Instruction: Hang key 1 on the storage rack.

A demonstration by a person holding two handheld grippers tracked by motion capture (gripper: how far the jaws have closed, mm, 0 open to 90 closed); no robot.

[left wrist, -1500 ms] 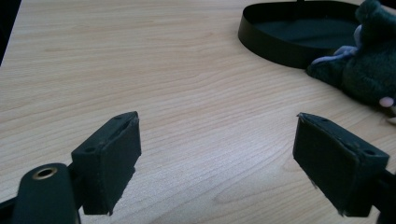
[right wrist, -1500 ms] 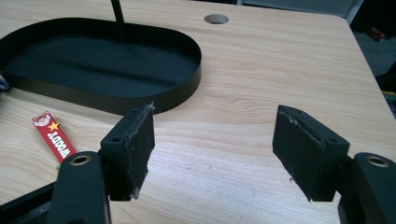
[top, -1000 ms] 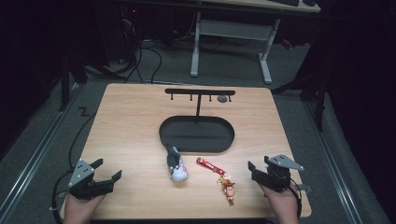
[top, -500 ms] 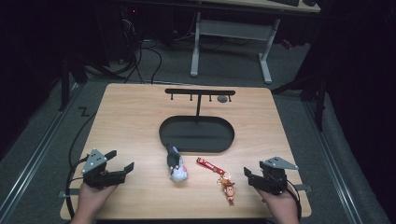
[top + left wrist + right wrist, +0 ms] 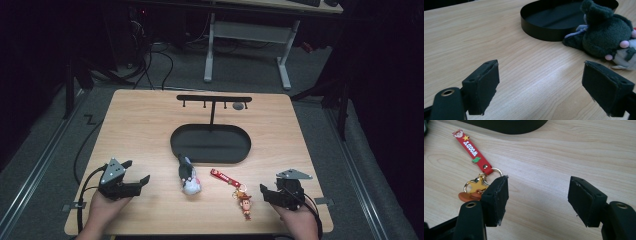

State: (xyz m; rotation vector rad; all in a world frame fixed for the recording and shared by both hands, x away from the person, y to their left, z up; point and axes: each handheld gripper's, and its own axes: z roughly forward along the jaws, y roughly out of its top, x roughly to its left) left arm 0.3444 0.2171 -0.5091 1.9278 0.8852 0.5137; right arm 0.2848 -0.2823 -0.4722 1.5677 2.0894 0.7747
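Note:
A dark green and white plush toy (image 5: 188,176) lies on the wooden table in front of the black oval tray (image 5: 174,145). Right of it lies a red strap keychain (image 5: 224,177) with a small figure (image 5: 245,203). My left gripper (image 5: 136,170) is open, low over the table to the left of the plush (image 5: 604,37), with only bare wood between its jaws (image 5: 544,85). At the right, my right gripper (image 5: 265,194) is open beside the figure. Its left jaw stands next to the keychain's ring and gold star (image 5: 477,185). Nothing sits between its jaws (image 5: 537,200).
A black T-shaped hanger bar (image 5: 214,99) with small hooks rises from the tray's far side. The tray wall (image 5: 541,30) is ahead of the left gripper. The table's front edge (image 5: 200,233) is close to both hands. A cable (image 5: 82,150) trails off the left edge.
My left gripper has moved right and a little forward, toward the plush toy. The right gripper has stayed in about the same place beside the keychain.

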